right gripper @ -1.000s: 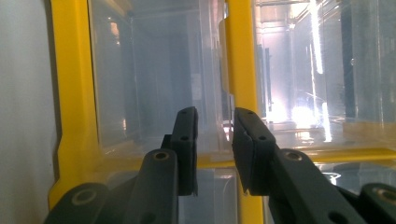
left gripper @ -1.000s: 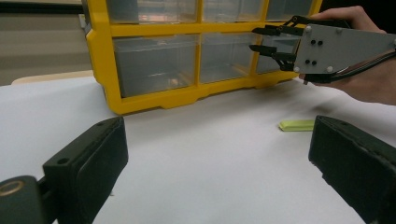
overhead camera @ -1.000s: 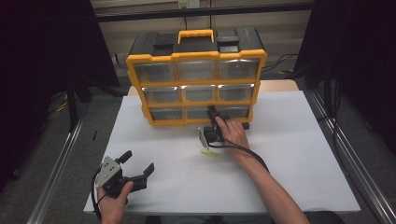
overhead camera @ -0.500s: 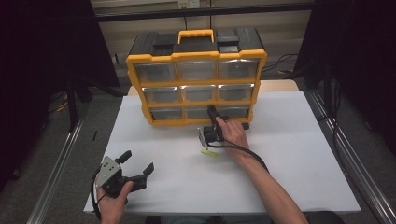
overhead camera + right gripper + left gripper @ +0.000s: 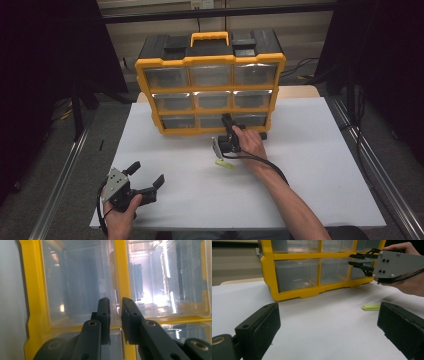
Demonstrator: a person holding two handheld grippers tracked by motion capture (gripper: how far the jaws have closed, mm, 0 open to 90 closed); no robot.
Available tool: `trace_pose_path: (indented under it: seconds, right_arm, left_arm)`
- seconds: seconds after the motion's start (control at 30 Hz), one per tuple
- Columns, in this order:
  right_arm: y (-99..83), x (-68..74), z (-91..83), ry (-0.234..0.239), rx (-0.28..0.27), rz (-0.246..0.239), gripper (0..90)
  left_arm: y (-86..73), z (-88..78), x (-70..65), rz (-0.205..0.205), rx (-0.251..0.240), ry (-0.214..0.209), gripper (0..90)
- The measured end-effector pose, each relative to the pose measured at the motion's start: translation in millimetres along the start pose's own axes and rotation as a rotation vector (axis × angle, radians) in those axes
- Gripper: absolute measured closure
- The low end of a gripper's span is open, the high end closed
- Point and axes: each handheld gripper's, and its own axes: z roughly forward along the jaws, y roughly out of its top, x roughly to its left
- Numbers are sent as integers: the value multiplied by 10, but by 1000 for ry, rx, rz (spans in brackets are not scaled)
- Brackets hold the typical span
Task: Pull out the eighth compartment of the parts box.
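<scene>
The right gripper [image 5: 115, 322], jaws nearly together, has just been closing against the yellow organizer [image 5: 210, 60]; whether it pinches a drawer handle is hidden. The left gripper [image 5: 147, 175] gapes apart, well in front of the organizer.

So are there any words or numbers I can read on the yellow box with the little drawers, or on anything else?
None: no words, numbers or signs can be read.
Yellow drawer cabinet: no readable print; its clear drawers carry no labels.
Small yellow-green strip on the white table: blank as far as can be seen.
Grey plate on the right hand-held gripper: screws, no writing.
</scene>
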Motion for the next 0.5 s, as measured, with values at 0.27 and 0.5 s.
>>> trace_pose_path:
  seconds: [0.27, 0.5]
  right_arm:
    - [-2, -8, -38, 8, -5, 4, 780]
    - [-3, 6, -90, 7, -18, 2, 781]
  left_arm:
    - [2, -6, -2, -1, -5, 8, 48]
    - [0, -5, -1, -5, -6, 5, 47]
